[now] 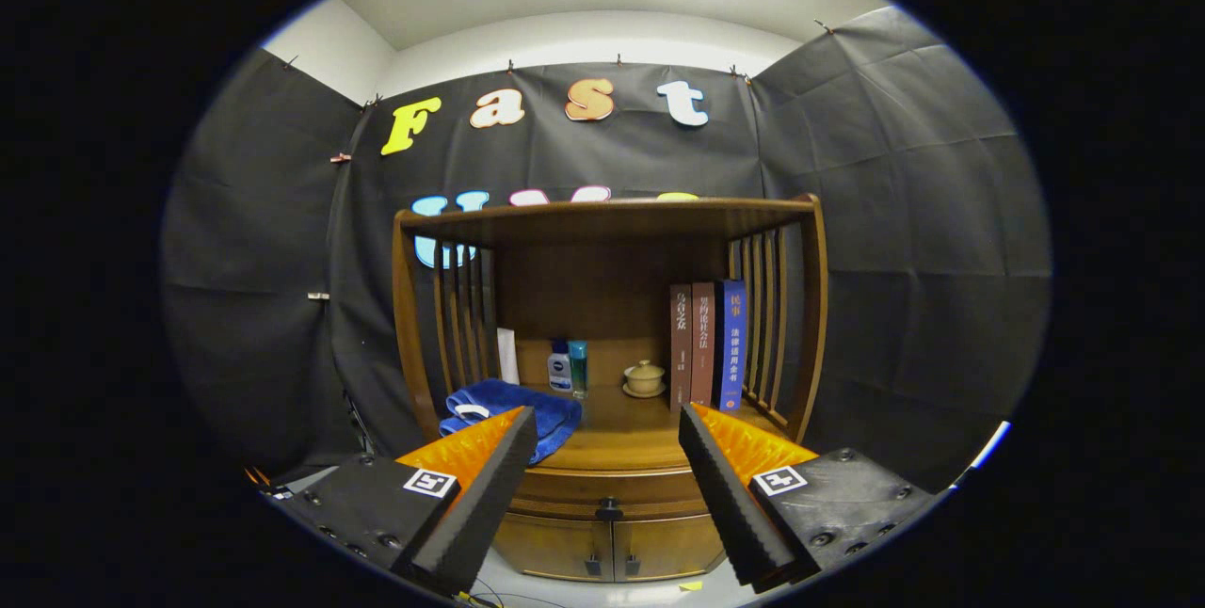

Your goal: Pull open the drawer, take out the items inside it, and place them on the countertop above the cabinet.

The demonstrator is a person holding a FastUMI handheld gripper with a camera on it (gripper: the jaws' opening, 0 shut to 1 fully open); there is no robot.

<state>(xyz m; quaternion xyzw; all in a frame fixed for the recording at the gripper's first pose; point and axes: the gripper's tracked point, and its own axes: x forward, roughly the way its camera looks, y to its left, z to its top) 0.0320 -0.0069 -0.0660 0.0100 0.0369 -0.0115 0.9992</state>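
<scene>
Ahead of the gripper (607,457), between the spread fingers: wooden cabinet (607,307) against the booth wall. Fingers set wide apart, holding nothing. Probable reason: approach stance, gap kept generous so the small dark knob (609,506) can pass between the fingers before closing. Knob centred between the fingers and beyond them, not touched. Drawer (612,493) just under the countertop (621,434), shut; contents hidden, count and kind not determinable. Below the drawer, two small doors (612,547) with their own pulls; not to be confused with the drawer knob.

On the countertop, from the left: blue towel (513,410) bunched at the front corner, partly behind the left finger; white bottle (559,369) and teal bottle (578,367) at the back; lidded cup (644,377) on a saucer; three upright books (708,344) against the right-hand slats. Judged free landing area: bare wood at centre front, between towel and books. Shelf top (602,213) overhead limits lift height when placing.
</scene>
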